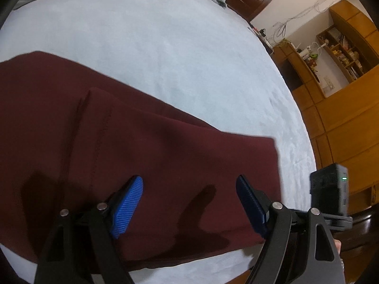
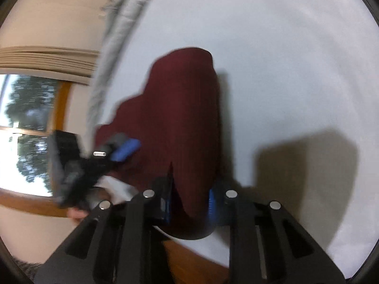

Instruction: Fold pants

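Jaws: right gripper pinched on the pants edge; left gripper wide open above the cloth, holding nothing.
One pair of maroon pants lies flat on the bed, two grippers over it. Step looks like securing corners; next, the left must close on fabric before lifting to fold.

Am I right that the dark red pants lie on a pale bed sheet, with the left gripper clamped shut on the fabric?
Not quite. The dark red pants do lie on the pale bed sheet, but the left gripper is open, its blue pads spread apart above the fabric, as the left wrist view shows.
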Motion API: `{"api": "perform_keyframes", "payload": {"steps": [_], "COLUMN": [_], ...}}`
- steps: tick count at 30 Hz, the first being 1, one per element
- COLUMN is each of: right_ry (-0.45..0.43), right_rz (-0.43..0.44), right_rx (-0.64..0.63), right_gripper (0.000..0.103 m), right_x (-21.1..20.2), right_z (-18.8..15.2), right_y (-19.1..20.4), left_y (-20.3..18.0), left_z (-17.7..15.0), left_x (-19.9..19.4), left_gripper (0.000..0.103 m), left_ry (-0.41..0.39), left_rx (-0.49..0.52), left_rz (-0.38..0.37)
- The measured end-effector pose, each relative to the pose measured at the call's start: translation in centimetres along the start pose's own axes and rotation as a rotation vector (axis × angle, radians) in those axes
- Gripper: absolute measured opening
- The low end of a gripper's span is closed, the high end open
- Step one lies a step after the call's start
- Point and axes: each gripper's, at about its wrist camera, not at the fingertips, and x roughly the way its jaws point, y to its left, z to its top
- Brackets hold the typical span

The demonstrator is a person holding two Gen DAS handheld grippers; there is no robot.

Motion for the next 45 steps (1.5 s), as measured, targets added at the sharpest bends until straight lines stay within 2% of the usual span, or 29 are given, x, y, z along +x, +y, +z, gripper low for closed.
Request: {"api": "perform_keyframes", "payload": {"steps": [2,4,6,7,8,9,11,14,17,19,21,24,26,27,28,29,31,33,34,37,42,45], "right_ry": [0.012,0.015,-0.034,-0.079,-0.141,-0.169,-0.202,-0.167,-0.124,-0.103,-0.11,-0.118,-0.118,-0.125,-0.142,-0.166,-0.201,-0.195,-0.189,-0.175,-0.134,-0.11], "right_rz": [0.04,0.037,-0.028,-0.087,-0.154,-0.179,-0.175,-0.148,-0.204,-0.23,-0.22,-0.201,-0.153,-0.108,-0.098,-0.114,-0.153,-0.131,-0.121,-0.139,-0.171,-0.178], "right_rx": [0.053,0.02,-0.039,-0.077,-0.132,-0.164,-0.23,-0.279,-0.257,-0.203,-0.151,-0.141,-0.126,-0.116,-0.125,-0.154,-0.249,-0.294,-0.318,-0.379,-0.411,-0.37], "right_gripper": [0.025,0.032,0.038,0.041,0.042,0.042,0.042,0.042,0.038,0.029,0.02,0.018,0.034,0.054,0.07,0.07,0.07,0.073,0.075,0.08,0.08,0.08], "right_x": [0.5,0.0,-1.5,-2.5,-4.0,-4.7,-5.4,-3.9,-1.5,-0.2,0.4,0.6,-0.5,-1.3,-2.2,-2.9,-4.2,-4.6,-4.5,-3.4,-0.5,1.0], "right_z": [0.0,0.1,0.3,0.5,0.9,1.1,1.9,3.1,4.4,5.1,5.4,5.4,5.1,4.9,4.5,3.9,2.4,0.9,0.3,-1.1,-1.8,-1.4], "right_y": [-1.3,-0.9,0.6,1.5,2.7,3.5,5.2,7.2,6.9,5.2,3.6,3.4,3.2,3.7,4.4,5.4,8.0,9.6,10.3,11.9,12.4,11.7], "left_y": [-0.3,-0.6,-0.8,-0.8,-0.8,-0.9,-1.3,-1.3,0.0,1.0,1.1,0.8,0.7,0.8,1.0,1.0,0.6,1.3,2.3,6.2,17.3,22.8], "left_z": [-0.2,-0.4,-0.2,0.1,0.4,0.5,1.0,1.5,1.3,0.9,0.6,0.3,0.3,0.4,0.5,0.5,0.2,-0.2,-0.6,-1.8,-4.9,-6.9], "left_x": [0.1,-0.1,-0.7,-1.2,-1.8,-2.2,-2.9,-2.2,-0.8,-0.2,-0.1,0.1,-0.4,-1.0,-1.5,-2.3,-4.6,-6.7,-8.8,-13.5,-21.3,-23.8], "left_gripper": [0.081,0.081,0.081,0.081,0.081,0.081,0.081,0.081,0.081,0.081,0.077,0.077,0.077,0.078,0.08,0.085,0.087,0.092,0.094,0.094,0.094,0.094], "left_ry": [-0.004,-0.007,-0.008,-0.012,-0.025,-0.04,-0.086,-0.09,-0.058,-0.061,-0.061,-0.056,-0.054,-0.051,-0.052,-0.063,-0.113,-0.142,-0.169,-0.233,-0.369,-0.433], "left_rx": [0.033,0.065,0.057,0.039,0.025,0.02,0.024,0.023,-0.016,-0.032,-0.019,0.013,0.006,-0.012,-0.023,-0.031,-0.019,-0.017,-0.035,-0.128,-0.448,-0.63], "left_rz": [0.019,0.038,0.038,0.025,0.009,-0.002,-0.026,-0.037,-0.029,-0.052,-0.04,-0.011,-0.01,-0.014,-0.013,-0.002,0.028,0.05,0.091,0.155,0.323,0.32]}}
